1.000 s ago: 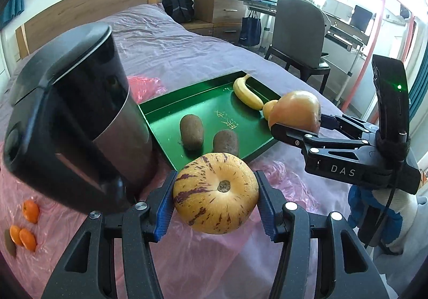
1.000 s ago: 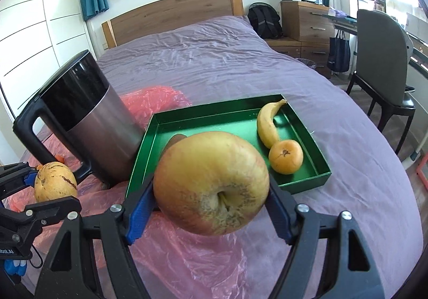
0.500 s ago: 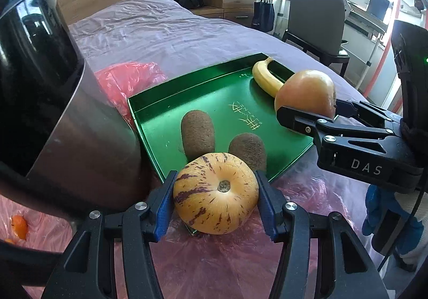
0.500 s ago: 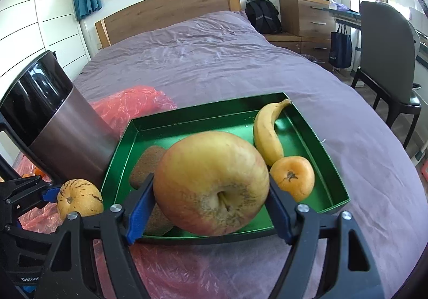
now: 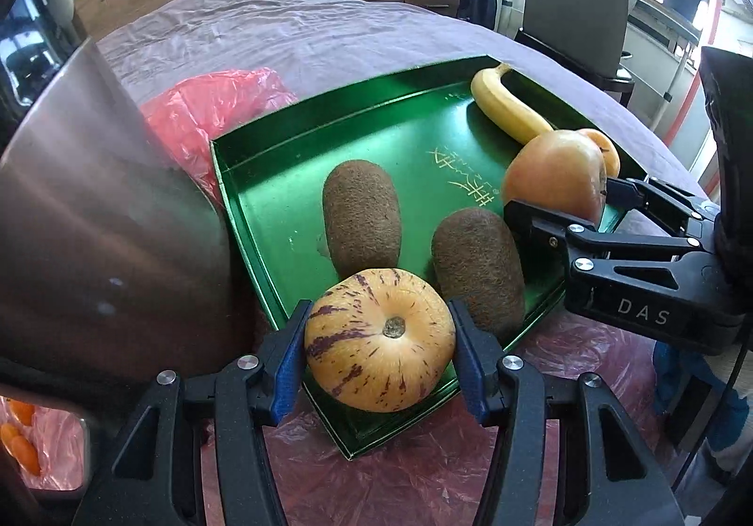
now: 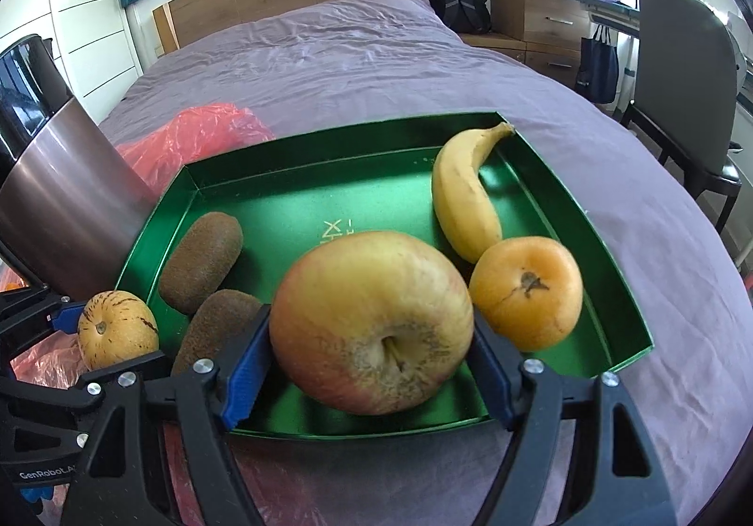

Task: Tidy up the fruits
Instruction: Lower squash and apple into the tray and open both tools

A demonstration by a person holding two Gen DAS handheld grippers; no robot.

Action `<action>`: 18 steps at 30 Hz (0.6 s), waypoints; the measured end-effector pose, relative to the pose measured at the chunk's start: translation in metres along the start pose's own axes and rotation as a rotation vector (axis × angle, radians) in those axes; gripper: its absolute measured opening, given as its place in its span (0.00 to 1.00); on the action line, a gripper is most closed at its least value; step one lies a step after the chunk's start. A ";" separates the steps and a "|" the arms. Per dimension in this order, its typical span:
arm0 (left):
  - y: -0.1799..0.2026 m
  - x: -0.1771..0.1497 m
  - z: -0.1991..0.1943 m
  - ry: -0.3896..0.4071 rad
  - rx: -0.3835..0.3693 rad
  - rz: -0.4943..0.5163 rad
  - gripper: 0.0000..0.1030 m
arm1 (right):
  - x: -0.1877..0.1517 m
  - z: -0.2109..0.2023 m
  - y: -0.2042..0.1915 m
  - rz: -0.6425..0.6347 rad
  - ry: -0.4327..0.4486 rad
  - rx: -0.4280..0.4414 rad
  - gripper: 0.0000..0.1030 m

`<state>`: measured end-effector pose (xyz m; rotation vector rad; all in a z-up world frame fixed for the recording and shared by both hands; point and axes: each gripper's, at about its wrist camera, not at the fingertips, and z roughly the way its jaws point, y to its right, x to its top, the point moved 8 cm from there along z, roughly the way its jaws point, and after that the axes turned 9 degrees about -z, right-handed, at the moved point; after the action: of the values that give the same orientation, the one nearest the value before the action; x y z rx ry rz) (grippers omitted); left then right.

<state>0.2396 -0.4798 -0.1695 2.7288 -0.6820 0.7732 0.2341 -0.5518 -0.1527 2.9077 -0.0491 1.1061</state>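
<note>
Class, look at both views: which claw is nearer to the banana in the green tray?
Right. The right claw, holding the apple, sits beside the banana; the left claw, gripping the striped melon, is at the tray's opposite near corner.

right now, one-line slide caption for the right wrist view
Right gripper carries an apple over the green tray holding two kiwis, a banana and an orange.

Tray (image 6: pixel 626 319) lies on the bed (image 6: pixel 376 55). In it: two kiwis (image 6: pixel 202 262) side by side at left, banana (image 6: pixel 463 196) at right rear, orange fruit (image 6: pixel 527 290) just before it. Kettle (image 6: pixel 61 196) stands left of the tray, plastic bag (image 6: pixel 197 140) behind.
</note>
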 end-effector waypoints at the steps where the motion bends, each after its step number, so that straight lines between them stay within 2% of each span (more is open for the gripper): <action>1: 0.001 -0.001 0.001 -0.003 0.000 0.005 0.48 | -0.001 0.000 0.000 0.003 0.002 0.001 0.93; 13: 0.002 0.001 -0.001 -0.009 0.008 0.015 0.49 | -0.001 -0.002 0.004 0.007 -0.016 -0.011 0.94; 16: 0.005 0.002 -0.007 0.000 0.008 0.027 0.52 | 0.001 -0.006 0.006 0.012 -0.008 -0.018 1.00; 18: 0.006 0.003 -0.011 0.005 0.004 0.026 0.53 | 0.006 -0.010 0.007 0.011 -0.003 -0.023 1.00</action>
<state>0.2341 -0.4822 -0.1587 2.7254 -0.7174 0.7881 0.2318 -0.5588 -0.1410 2.8926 -0.0772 1.0957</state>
